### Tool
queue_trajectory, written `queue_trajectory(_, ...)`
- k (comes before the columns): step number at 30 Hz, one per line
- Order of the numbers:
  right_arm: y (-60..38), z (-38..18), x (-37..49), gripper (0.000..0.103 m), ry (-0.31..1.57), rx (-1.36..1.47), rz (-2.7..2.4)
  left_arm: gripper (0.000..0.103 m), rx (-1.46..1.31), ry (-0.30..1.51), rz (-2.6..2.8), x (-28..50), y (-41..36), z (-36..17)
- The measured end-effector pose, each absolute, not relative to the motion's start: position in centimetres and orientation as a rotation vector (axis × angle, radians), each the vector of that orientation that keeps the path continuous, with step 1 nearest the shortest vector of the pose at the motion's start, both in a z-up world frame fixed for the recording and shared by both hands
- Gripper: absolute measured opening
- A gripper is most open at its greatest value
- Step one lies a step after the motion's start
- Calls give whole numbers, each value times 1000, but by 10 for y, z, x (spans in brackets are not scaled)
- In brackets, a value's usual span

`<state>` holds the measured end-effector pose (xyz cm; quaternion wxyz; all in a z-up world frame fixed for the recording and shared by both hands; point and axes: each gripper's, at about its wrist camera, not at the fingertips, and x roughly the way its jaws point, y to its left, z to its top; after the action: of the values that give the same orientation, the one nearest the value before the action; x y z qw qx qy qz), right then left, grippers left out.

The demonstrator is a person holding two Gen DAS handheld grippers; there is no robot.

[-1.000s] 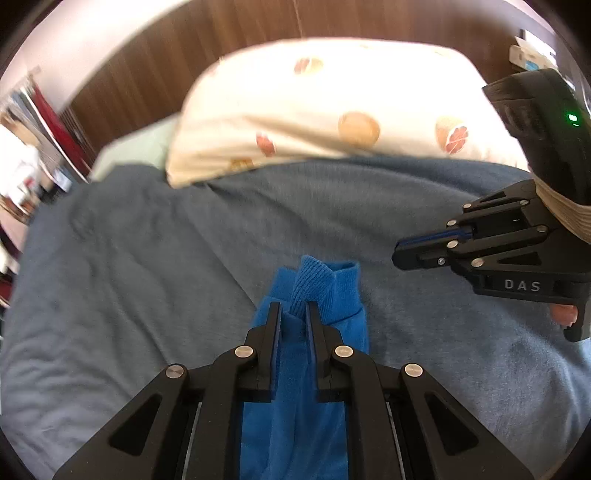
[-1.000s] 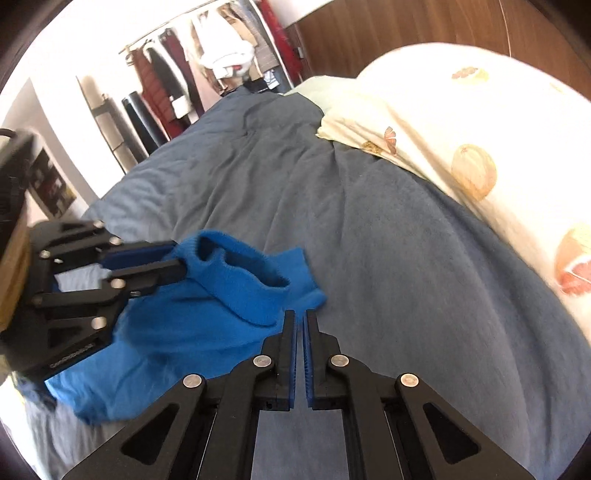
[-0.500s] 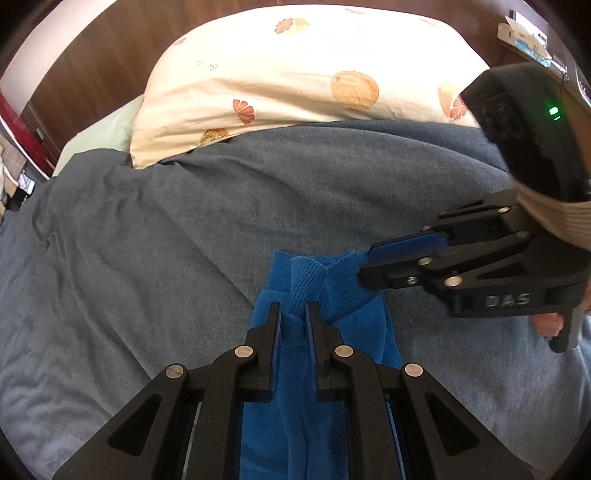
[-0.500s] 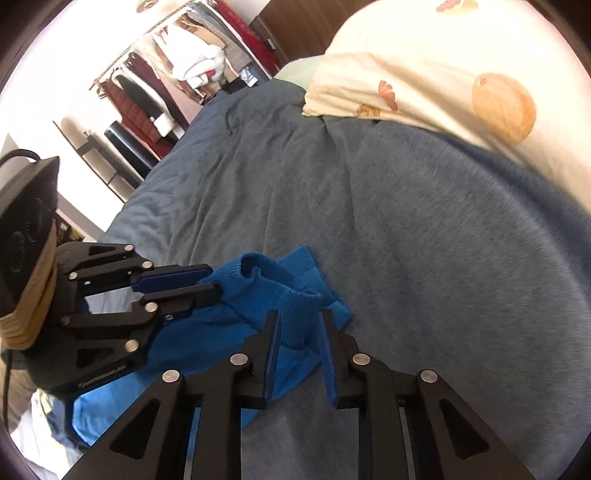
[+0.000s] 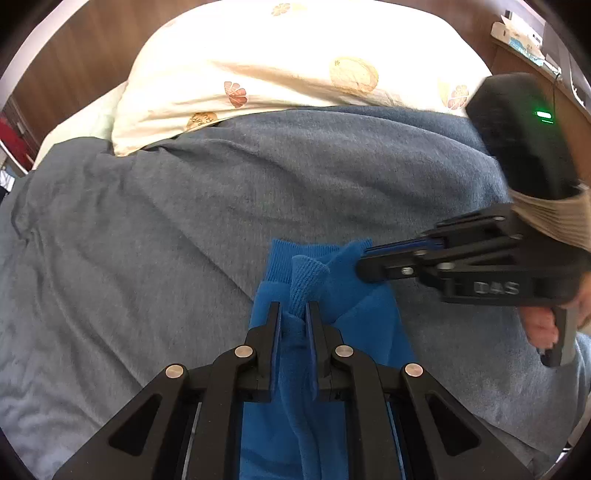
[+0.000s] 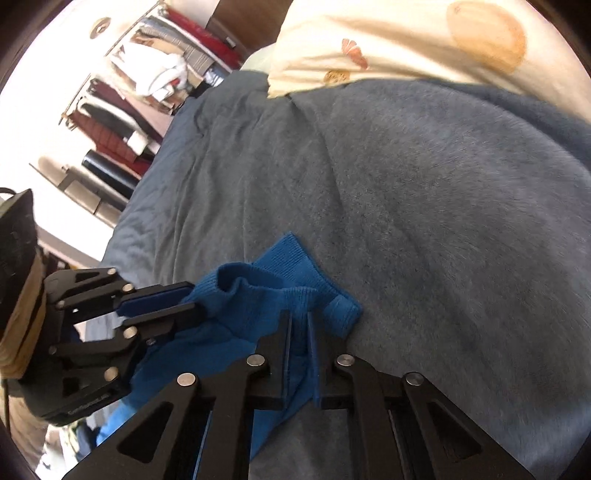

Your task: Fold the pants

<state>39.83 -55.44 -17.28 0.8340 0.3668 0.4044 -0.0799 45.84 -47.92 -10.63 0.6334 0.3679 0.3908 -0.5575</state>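
Bright blue pants (image 5: 369, 314) lie on the grey-blue bed cover (image 5: 166, 240), their ribbed cuffs (image 6: 295, 266) bunched toward the pillow. My left gripper (image 5: 293, 310) is shut on a raised fold of one cuff. In the right wrist view it (image 6: 192, 306) enters from the left, pinching that cuff. My right gripper (image 6: 298, 317) points down at the neighbouring cuff, and its jaws are closing tight on the cloth, which is pinched between the pads. From the left wrist view the right gripper (image 5: 364, 260) reaches in from the right, its tips at the cuff's edge.
A cream pillow (image 5: 295, 66) with fruit prints lies across the head of the bed against a wooden headboard. A clothes rack (image 6: 147, 92) stands beyond the bed's far side. A person's hand (image 5: 539, 325) holds the right gripper's handle. A shelf (image 5: 524, 33) with small items sits at the top right.
The right gripper came down and left to the cuff, opened briefly, then closed on it. Both grippers sank toward the bed, and the left kept its hold.
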Motion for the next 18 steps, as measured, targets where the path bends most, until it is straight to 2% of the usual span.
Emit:
queue_trajectory(5, -553, -159, 377, 8, 788, 822, -262, 14, 839, 912, -1283, 467, -495, -114)
queue_trajectory(11, -564, -179, 371, 8, 814, 944, -329, 14, 812, 979, -1223, 489, -506, -126)
queue_trajectory(15, -566, -171, 368, 11, 813, 936, -362, 24, 822, 925, -1234, 493, -508, -109)
queue_trajectory(18, -563, -153, 361, 13, 799, 831, -448, 24, 878, 904, -1249, 495, -513, -107)
